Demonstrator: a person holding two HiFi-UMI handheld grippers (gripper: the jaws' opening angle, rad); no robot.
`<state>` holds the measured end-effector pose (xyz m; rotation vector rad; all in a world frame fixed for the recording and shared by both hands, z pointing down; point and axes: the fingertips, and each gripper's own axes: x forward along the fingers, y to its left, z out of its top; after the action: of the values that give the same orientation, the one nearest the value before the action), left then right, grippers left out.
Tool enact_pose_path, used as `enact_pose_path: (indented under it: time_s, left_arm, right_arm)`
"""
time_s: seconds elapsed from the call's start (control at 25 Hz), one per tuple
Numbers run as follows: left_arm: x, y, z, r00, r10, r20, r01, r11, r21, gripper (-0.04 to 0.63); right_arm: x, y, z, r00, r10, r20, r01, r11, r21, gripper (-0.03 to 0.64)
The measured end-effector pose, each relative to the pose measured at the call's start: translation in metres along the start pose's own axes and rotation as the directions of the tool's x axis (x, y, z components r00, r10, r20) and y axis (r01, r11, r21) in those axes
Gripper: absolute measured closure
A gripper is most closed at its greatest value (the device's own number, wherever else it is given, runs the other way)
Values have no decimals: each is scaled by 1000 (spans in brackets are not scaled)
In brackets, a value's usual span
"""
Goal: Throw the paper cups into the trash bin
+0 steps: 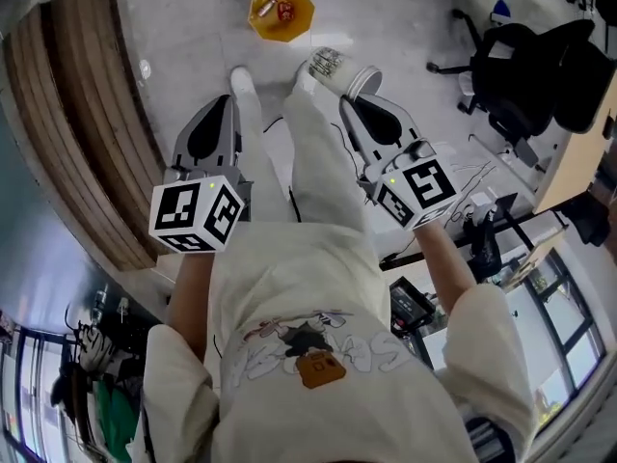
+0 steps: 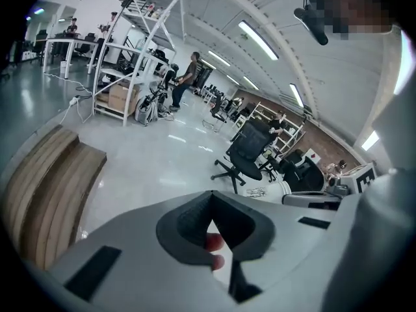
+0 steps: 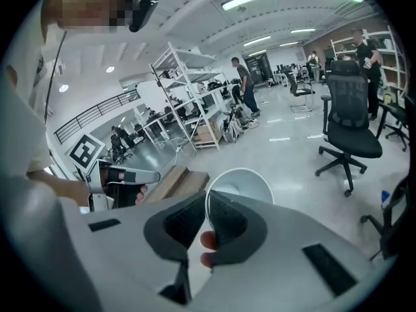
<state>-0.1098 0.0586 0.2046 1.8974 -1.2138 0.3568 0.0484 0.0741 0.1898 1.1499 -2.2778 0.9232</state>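
A yellow trash bin [image 1: 281, 12] stands on the grey floor ahead of my feet, with something red inside it. My right gripper [image 1: 354, 101] is shut on the rim of a white paper cup [image 1: 336, 69] with dark print, held tilted just short of the bin. In the right gripper view the cup [image 3: 242, 186] opens toward the camera, and its wall is pinched between the jaws of the right gripper [image 3: 207, 201]. My left gripper [image 1: 227, 104] hangs level with it on the left, jaws together and holding nothing. The left gripper [image 2: 211, 199] shows only floor beyond its jaws.
A wooden slatted bench [image 1: 82, 114] runs along the left. A black office chair [image 1: 528, 70] and a desk edge [image 1: 569, 162] stand at the right, with cables on the floor. More chairs, a shelving rack [image 2: 140, 64] and people stand farther off.
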Motion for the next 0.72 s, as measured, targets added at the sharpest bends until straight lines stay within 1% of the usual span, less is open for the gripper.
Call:
enact_pose_path:
  time_s: [0.08, 0.2, 0.28, 0.4, 0.56, 0.64, 0.72]
  left_arm:
    - [21, 5, -12, 1000, -1, -12, 1, 1000, -6, 592]
    - [59, 17, -33, 1000, 9, -29, -9, 1000, -25, 592]
    - [80, 23, -47, 999, 16, -38, -17, 999, -40, 593]
    - [113, 36, -65, 999, 28, -38, -31, 997, -69, 593]
    - [157, 59, -95, 997, 59, -49, -65, 988, -140, 592]
    - [178, 69, -110, 996, 66, -61, -75, 985, -154, 592]
    - [196, 80, -124, 994, 76, -77, -87, 985, -150, 592]
  right_arm:
    - [20, -16, -10, 999, 14, -31, -15, 999, -43, 591]
    - [56, -41, -28, 997, 22, -80, -33, 990, -138, 591]
    - [77, -55, -43, 993, 32, -113, -51, 985, -167, 591]
    - [108, -75, -65, 988, 54, -142, -79, 982, -173, 591]
    - [151, -101, -103, 979, 75, -189, -108, 980, -168, 591]
    - [175, -117, -126, 975, 77, -208, -111, 982, -152, 591]
    - [199, -132, -146, 974, 78, -215, -108, 986, -130, 591]
